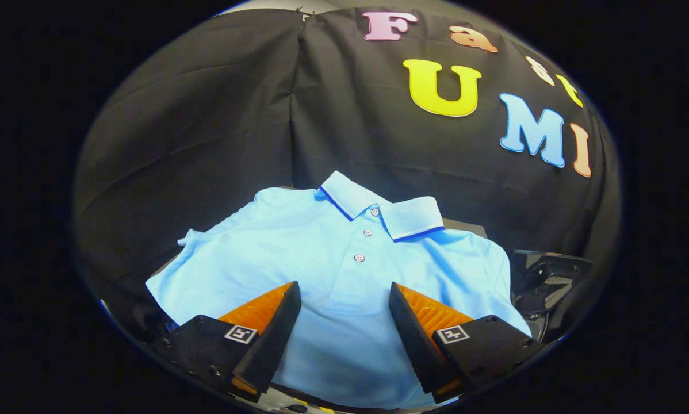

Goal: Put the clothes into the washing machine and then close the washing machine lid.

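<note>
A light blue polo shirt [298, 253] lies spread flat in front of me, collar pointing away, with three buttons down its placket. My gripper [344, 293] hovers over the shirt's lower chest, just below the bottom button. Its two fingers stand wide apart and the cloth shows flat between them, with neither finger pressing on it.
Black cloth walls close in behind and to the left of the shirt. A dark, hard-edged object [551, 279] sits just past the shirt's right sleeve. The shirt rests on a dark surface [465, 227] whose edge peeks out behind the collar.
</note>
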